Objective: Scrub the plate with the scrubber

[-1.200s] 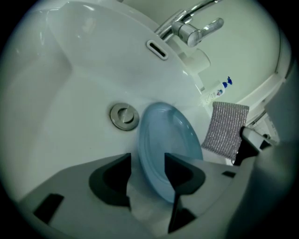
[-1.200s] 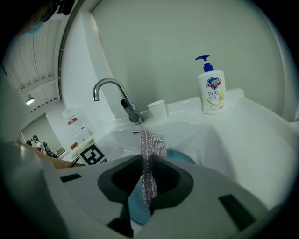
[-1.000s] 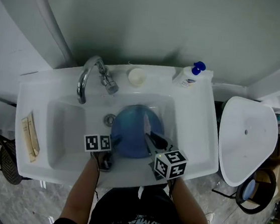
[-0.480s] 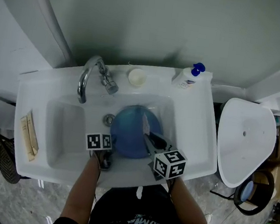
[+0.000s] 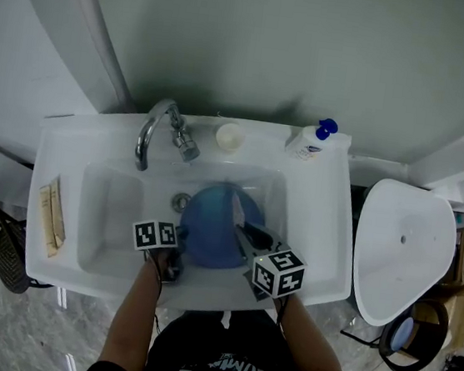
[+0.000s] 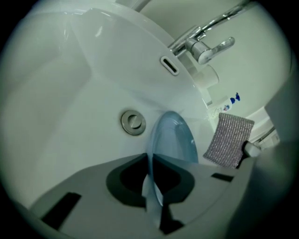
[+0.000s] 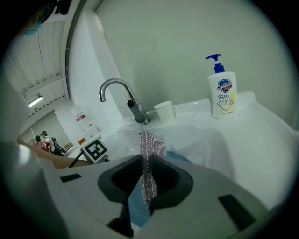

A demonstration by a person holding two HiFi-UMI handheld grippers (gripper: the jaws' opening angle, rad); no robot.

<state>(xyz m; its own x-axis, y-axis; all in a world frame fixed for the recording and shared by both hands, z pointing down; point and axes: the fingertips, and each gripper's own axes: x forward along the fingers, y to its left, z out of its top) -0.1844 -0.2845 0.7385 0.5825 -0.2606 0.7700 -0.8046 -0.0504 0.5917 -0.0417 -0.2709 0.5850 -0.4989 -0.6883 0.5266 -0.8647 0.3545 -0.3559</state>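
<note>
The left gripper (image 6: 149,161) has just been closing, and its jaws now pinch the near rim of the blue plate (image 6: 172,137), which sits in the sink (image 5: 310,232) basin just beside the drain (image 6: 133,121). The right gripper (image 7: 146,163) has its jaws clamped on the scrubber (image 7: 153,144), close over the plate. With the plate steadied, scrubbing looks ready to begin.

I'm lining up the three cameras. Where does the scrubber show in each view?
Head view: scrubber at centre, over the plate.
Left gripper view: scrubber lower right, right of the plate.
Right gripper view: scrubber at centre, clamped in the right gripper.
Shared landmark: the faucet, in all three.
</note>
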